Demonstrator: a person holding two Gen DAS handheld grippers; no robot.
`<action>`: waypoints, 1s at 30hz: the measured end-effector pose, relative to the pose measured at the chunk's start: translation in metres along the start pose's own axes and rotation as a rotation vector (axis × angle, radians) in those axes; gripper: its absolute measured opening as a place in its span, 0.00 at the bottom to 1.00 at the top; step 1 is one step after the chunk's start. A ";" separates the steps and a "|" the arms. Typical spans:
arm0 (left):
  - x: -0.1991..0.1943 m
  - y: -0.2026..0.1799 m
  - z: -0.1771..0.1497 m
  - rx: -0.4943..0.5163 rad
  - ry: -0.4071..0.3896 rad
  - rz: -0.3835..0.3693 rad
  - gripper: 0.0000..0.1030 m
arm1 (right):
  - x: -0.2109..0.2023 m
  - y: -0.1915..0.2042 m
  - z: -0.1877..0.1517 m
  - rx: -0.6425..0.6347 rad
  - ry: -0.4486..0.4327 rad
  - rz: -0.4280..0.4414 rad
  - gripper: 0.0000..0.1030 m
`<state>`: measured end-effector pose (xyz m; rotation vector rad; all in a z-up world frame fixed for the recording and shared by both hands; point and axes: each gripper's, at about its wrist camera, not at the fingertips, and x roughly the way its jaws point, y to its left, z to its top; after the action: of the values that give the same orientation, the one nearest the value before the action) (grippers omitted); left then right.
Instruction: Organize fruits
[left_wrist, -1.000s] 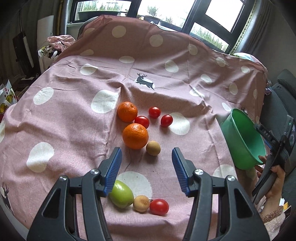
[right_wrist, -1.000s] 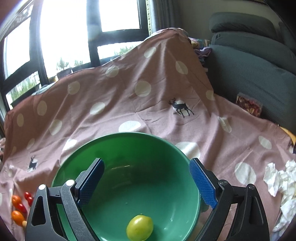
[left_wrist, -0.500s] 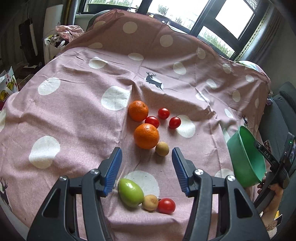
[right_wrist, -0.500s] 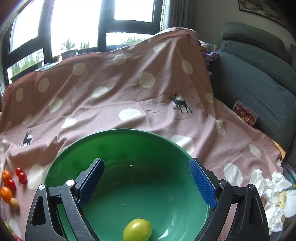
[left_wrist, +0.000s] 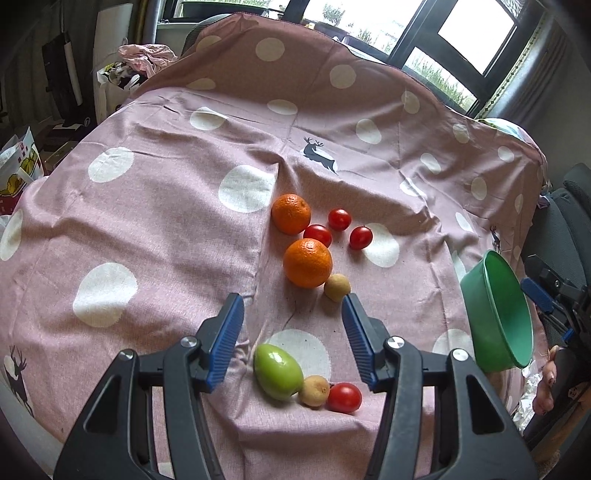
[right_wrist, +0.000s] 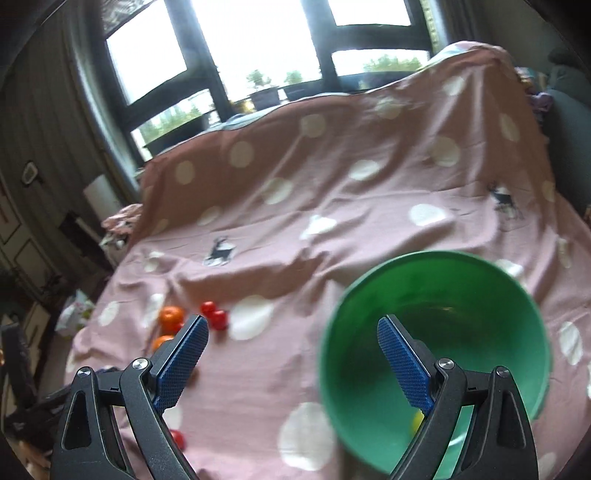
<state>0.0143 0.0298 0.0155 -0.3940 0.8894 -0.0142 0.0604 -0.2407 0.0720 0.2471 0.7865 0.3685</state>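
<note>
Mid-collection: left gripper open and empty above green fruit; right gripper open, one finger inside green bowl, nothing clamped. Next: straddle, close. On spotted cloth: two oranges, four tomatoes, two tan fruits; one yellow in bowl.

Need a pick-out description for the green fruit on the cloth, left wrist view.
On the pink polka-dot cloth, look at the near row of three fruits lying between and just below the left tongs. The green fruit is the leftmost, beside a small tan fruit and a red tomato. It is the only green, egg-shaped one, and the largest of the three.
</note>
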 end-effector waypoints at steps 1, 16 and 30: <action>-0.002 0.003 0.001 -0.013 -0.004 -0.001 0.53 | 0.010 0.011 -0.003 -0.008 0.042 0.060 0.90; -0.032 0.069 0.012 -0.202 -0.080 0.055 0.53 | 0.133 0.116 -0.074 -0.132 0.535 0.379 0.46; -0.026 0.058 0.012 -0.157 -0.061 0.033 0.53 | 0.148 0.124 -0.090 -0.171 0.592 0.346 0.35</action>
<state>-0.0015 0.0923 0.0217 -0.5234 0.8390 0.0982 0.0625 -0.0598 -0.0407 0.1095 1.2895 0.8554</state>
